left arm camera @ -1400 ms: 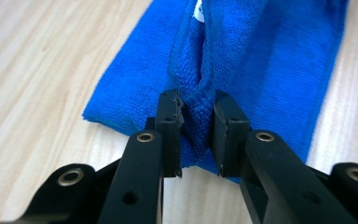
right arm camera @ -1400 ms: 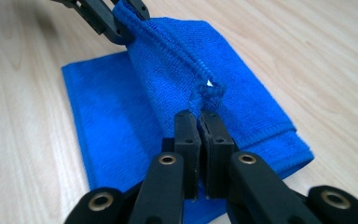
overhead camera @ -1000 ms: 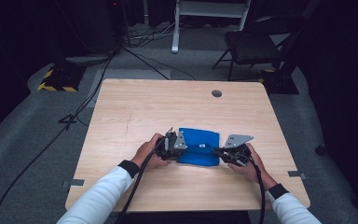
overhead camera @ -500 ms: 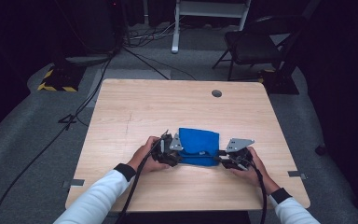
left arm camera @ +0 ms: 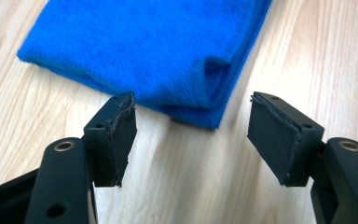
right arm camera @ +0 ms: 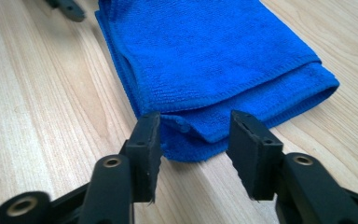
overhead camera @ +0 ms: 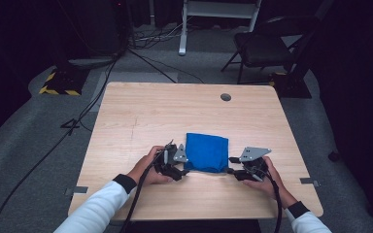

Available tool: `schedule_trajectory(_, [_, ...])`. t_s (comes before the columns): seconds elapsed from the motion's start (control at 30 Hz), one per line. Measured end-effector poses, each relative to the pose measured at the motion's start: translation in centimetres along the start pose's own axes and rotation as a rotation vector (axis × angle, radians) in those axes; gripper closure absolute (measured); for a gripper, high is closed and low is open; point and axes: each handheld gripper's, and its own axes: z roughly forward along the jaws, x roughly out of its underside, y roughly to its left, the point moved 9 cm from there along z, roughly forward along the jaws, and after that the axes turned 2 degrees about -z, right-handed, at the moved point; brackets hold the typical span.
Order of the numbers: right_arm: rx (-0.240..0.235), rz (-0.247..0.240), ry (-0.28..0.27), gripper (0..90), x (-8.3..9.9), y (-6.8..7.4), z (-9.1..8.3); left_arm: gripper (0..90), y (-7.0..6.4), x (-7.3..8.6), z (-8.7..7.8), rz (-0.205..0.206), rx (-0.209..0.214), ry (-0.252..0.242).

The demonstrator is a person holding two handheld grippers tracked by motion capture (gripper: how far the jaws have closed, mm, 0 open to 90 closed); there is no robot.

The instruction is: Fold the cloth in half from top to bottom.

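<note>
High view: table [overhead camera: 141, 116], wooden, with a person's arms reaching in from the near edge.
Cloth [overhead camera: 206, 152]: blue, folded, flat on the near half of the table, between the two grippers.
Left gripper [left arm camera: 191, 128]: jaws spread, empty, a cloth corner just ahead of them.
Right gripper [right arm camera: 193, 140]: jaws parted, straddling the cloth's near corner, not clamped.
</note>
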Motion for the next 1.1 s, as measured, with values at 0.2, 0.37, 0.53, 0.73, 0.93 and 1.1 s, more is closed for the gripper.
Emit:
schedule_trajectory(0.2, [0.037, 0.020, -0.014, 42.8, -0.6, -0.6, 0.0, 21.8, 0.8, -0.4, -1.3, -0.065, -0.049, -0.062])
schedule_trajectory(0.37, [0.073, 0.028, -0.007, 36.4, -1.4, -1.3, 0.6, 20.0, 1.8, -1.1, -1.9, -0.080, -0.073, -0.121])
schedule_trajectory(0.53, [0.101, 0.034, 0.004, 34.2, -1.9, -2.1, 1.5, 20.3, 2.7, -2.1, -1.9, -0.113, -0.063, -0.159])
schedule_trajectory(0.73, [0.106, 0.051, 0.038, 32.4, -1.5, -2.5, 2.8, 21.5, 3.2, -2.5, 0.0, -0.102, -0.097, -0.129])
schedule_trajectory(0.93, [0.084, 0.046, 0.081, 31.7, -0.5, -2.2, 3.3, 22.3, 2.6, -1.5, 1.5, -0.091, -0.046, -0.048])
schedule_trajectory(1.1, [0.066, 0.051, 0.092, 31.3, 0.4, -2.0, 3.1, 21.7, 1.7, -0.4, 1.6, -0.076, -0.010, -0.013])
